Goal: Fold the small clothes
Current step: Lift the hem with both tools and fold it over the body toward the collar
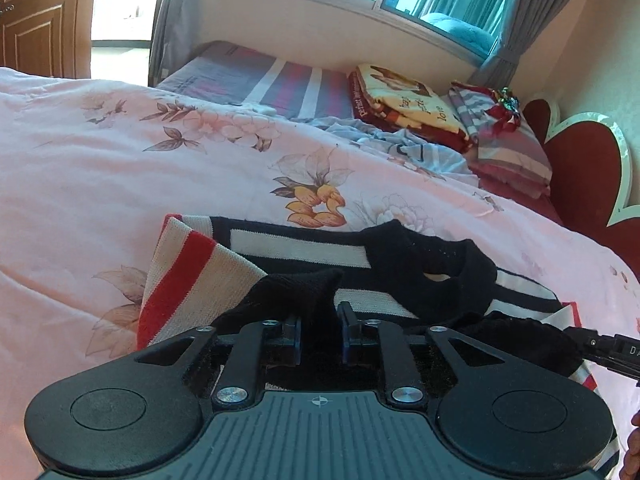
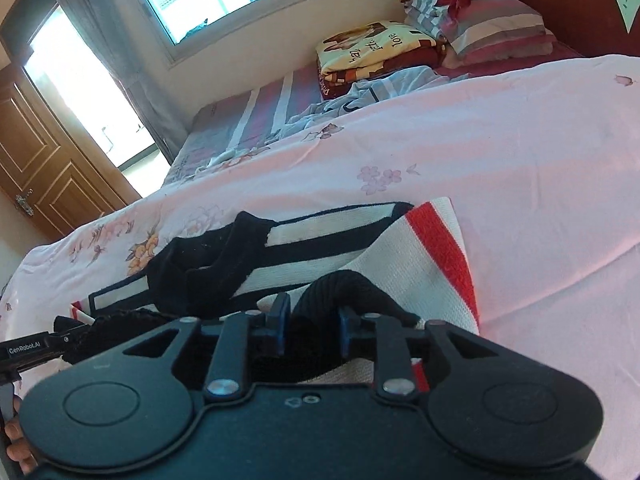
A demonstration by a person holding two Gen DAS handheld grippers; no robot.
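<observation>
A small knitted sweater (image 1: 304, 248) with black, white and red stripes lies on the pink floral duvet (image 1: 160, 168), its sleeves folded in over the body. Its black collar (image 1: 440, 276) sits right of centre in the left wrist view. My left gripper (image 1: 320, 330) is at the near edge, jaws a little apart, with a black cuff (image 1: 304, 292) standing up between the pads. In the right wrist view the sweater (image 2: 400, 256) shows its red-striped sleeve on the right. My right gripper (image 2: 312, 330) has its jaws parted around a ribbed black cuff (image 2: 344, 292), which sits loosely between them.
At the far side of the bed lie a crumpled light blue garment (image 1: 400, 148), a folded printed blanket (image 1: 404, 100) and striped pillows (image 1: 508, 140) against a red headboard (image 1: 580, 168). A wooden door (image 2: 36, 160) stands at the left. A hand's fingers (image 2: 16, 440) show at the lower left.
</observation>
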